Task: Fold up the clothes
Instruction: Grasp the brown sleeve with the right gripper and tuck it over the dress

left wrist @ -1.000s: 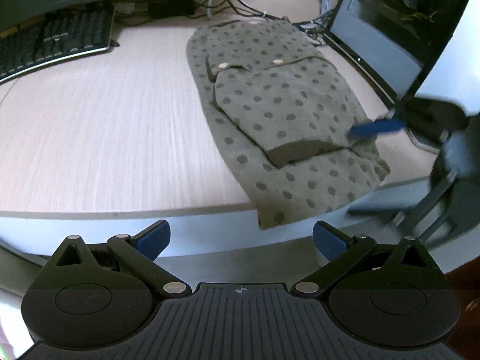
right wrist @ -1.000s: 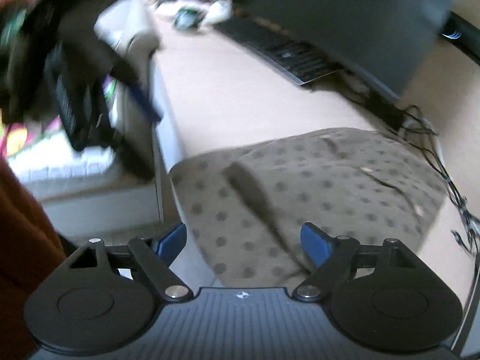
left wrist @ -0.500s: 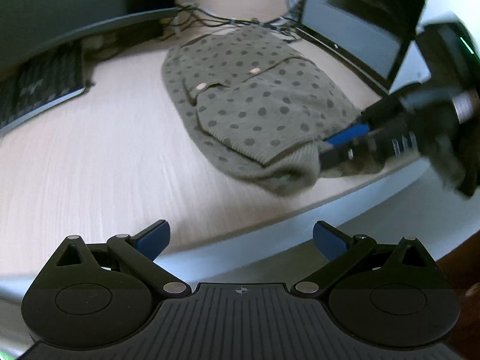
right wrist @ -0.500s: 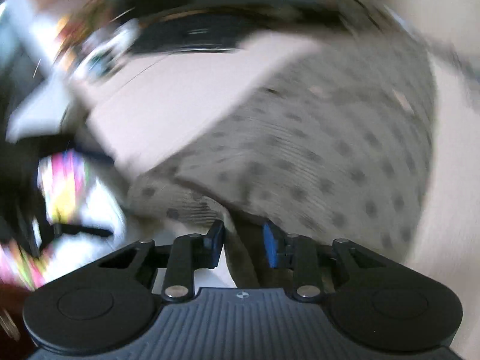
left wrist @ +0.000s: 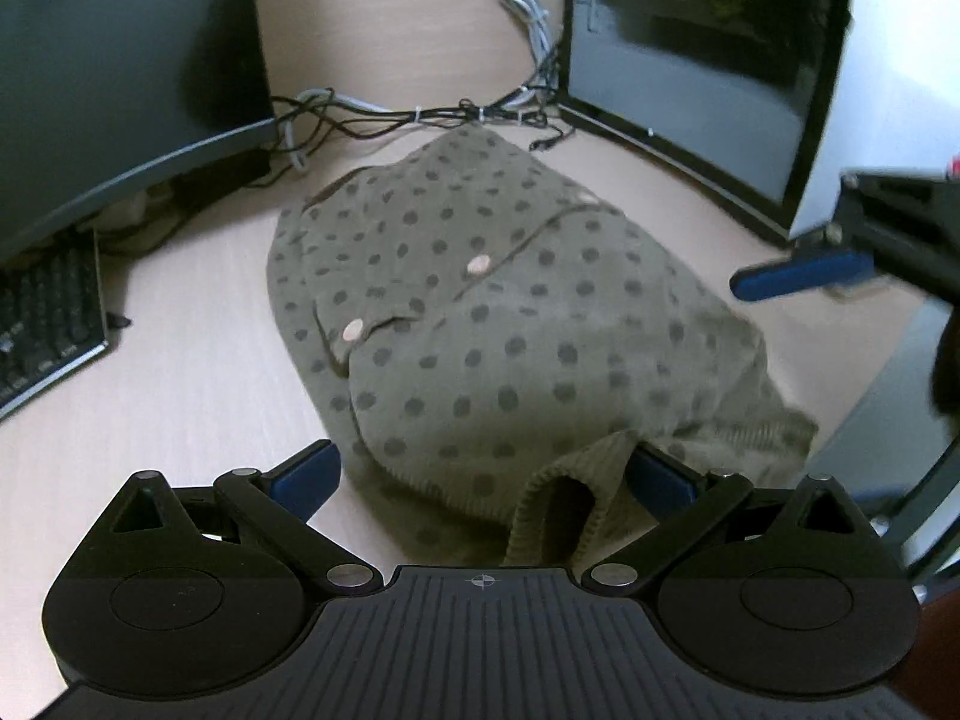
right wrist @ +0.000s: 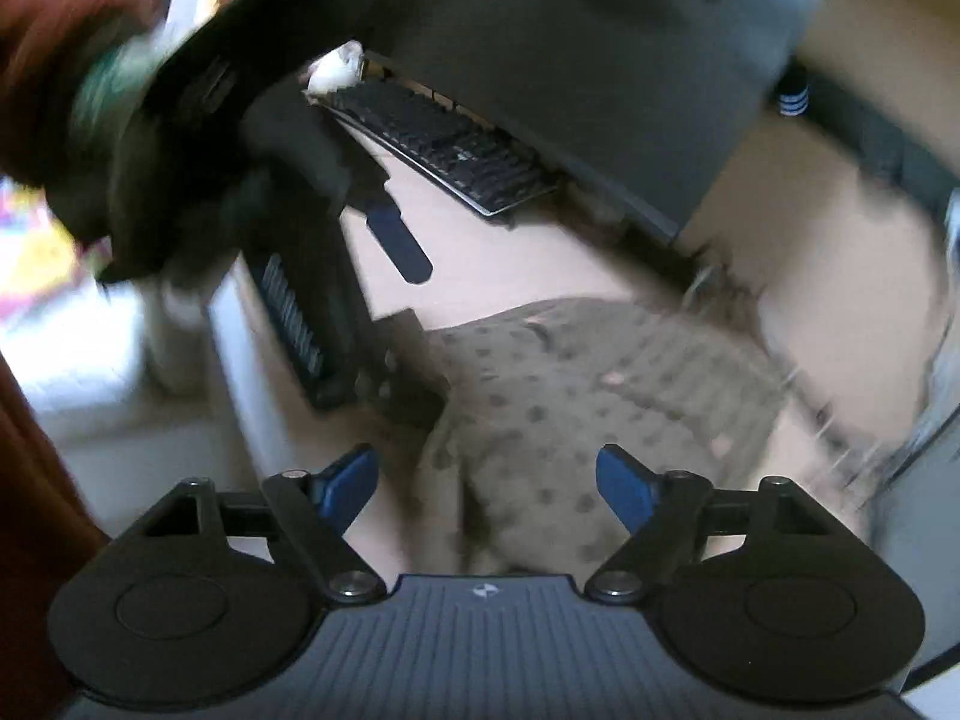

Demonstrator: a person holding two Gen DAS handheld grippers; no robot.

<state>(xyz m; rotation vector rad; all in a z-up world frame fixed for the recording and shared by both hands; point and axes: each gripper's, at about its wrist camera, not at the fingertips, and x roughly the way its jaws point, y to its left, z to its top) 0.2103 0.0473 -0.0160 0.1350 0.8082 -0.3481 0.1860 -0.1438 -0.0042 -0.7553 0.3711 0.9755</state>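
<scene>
While the near hem of the polka-dot cardigan now lies doubled back onto the desk instead of hanging over its edge, the right gripper has just reopened wide, cloth below its jaws but nothing pinched. The left gripper has closed in on the ribbed cuff, gaping and unclamped. The cardigan's long axis runs near to far, neckline toward the cables, one fold done.
</scene>
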